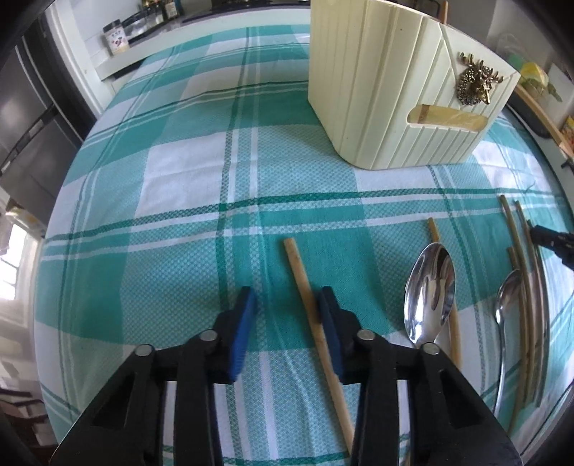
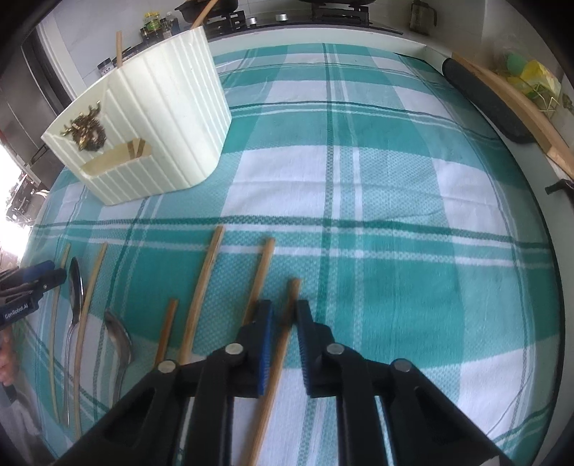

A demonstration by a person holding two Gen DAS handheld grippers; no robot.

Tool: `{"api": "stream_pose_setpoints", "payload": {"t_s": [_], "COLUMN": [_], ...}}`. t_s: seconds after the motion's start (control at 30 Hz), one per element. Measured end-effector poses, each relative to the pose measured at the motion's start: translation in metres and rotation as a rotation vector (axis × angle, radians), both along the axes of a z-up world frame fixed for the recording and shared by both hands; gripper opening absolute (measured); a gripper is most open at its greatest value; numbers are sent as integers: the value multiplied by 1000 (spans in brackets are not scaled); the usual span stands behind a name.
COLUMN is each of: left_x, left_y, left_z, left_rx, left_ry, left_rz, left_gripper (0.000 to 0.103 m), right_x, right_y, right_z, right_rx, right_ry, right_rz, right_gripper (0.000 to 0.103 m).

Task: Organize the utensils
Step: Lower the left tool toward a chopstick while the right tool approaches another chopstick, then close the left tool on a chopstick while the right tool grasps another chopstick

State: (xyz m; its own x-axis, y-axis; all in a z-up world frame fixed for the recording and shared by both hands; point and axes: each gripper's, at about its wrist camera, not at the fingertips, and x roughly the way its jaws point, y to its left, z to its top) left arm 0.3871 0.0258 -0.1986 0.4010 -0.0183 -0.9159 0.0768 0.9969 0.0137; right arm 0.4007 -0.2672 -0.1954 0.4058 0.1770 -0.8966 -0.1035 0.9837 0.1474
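A cream ribbed utensil holder (image 1: pixel 394 82) with a brass stag ornament stands on the teal checked tablecloth (image 1: pixel 186 200); it also shows in the right wrist view (image 2: pixel 158 118), with a chopstick sticking out. My left gripper (image 1: pixel 287 301) is open, low over a wooden chopstick (image 1: pixel 305 286) that lies between its fingers, next to the right pad. A steel spoon (image 1: pixel 430 290) lies to its right. My right gripper (image 2: pixel 283 315) is open around another chopstick (image 2: pixel 290 304). Several chopsticks (image 2: pixel 204 283) and two spoons (image 2: pixel 75 286) lie to its left.
A second spoon (image 1: pixel 506 322) and thin chopsticks (image 1: pixel 520 258) lie at the far right of the left wrist view. A counter with jars (image 1: pixel 116 37) and a stove (image 2: pixel 287 16) runs behind the table. A dark wood-edged board (image 2: pixel 502 104) lies at the right.
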Motion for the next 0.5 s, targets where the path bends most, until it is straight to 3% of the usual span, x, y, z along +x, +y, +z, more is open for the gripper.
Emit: {"api": "stream_pose_setpoints", "payload": {"t_s": [0.07, 0.23, 0.5], "left_x": [1, 3, -35], "left_y": [1, 8, 29], "left_z": [0, 8, 98], "left_rx": [-21, -71, -169], "left_ry": [-7, -38, -258], "left_rz": [9, 45, 71], "left_gripper": [9, 5, 5], "right_x": [8, 8, -47], "right_y": [-3, -10, -17], "right_z": [0, 16, 112], "right_rx": [19, 76, 167], "right_ry": [7, -44, -297], "right_rz": [-11, -44, -8], "right_gripper": [6, 6, 6]}}
